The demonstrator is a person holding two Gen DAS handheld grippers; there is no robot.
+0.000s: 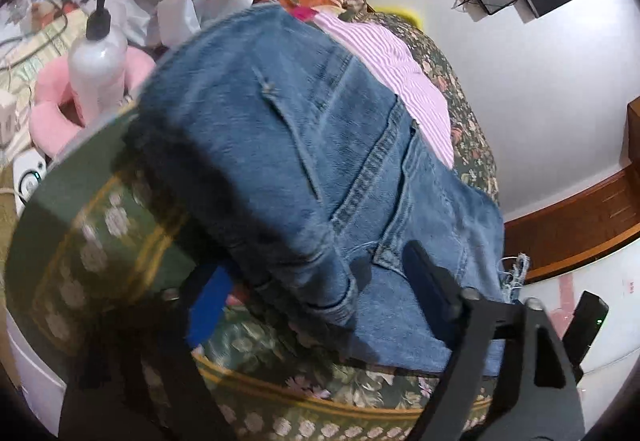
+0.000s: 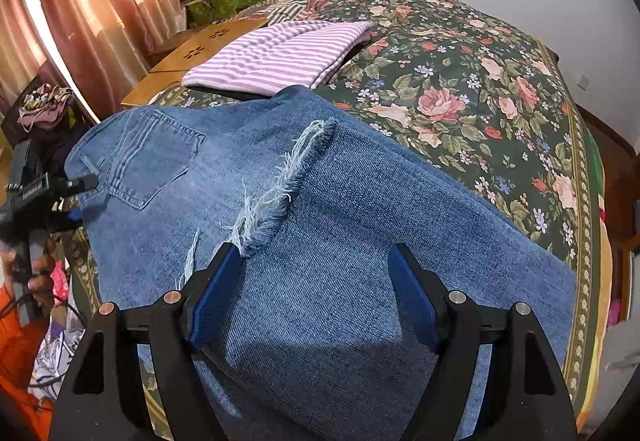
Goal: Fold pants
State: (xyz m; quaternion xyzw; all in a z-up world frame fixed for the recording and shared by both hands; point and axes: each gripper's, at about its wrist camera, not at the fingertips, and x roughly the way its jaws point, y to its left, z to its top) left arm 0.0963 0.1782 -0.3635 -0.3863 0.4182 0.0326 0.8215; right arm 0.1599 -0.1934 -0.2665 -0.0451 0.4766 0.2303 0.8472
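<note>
Right wrist: jeans (image 2: 320,201) between parted tongs (image 2: 316,293)

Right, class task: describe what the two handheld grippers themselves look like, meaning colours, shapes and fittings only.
Right gripper: two black angular arms with triangular cut-outs, round silver and copper-coloured pivot pins, and flat blue pads lining the fingers. Left gripper: the same black frame and silver pins, with dark blue pads. No cables or markings show on them.
</note>
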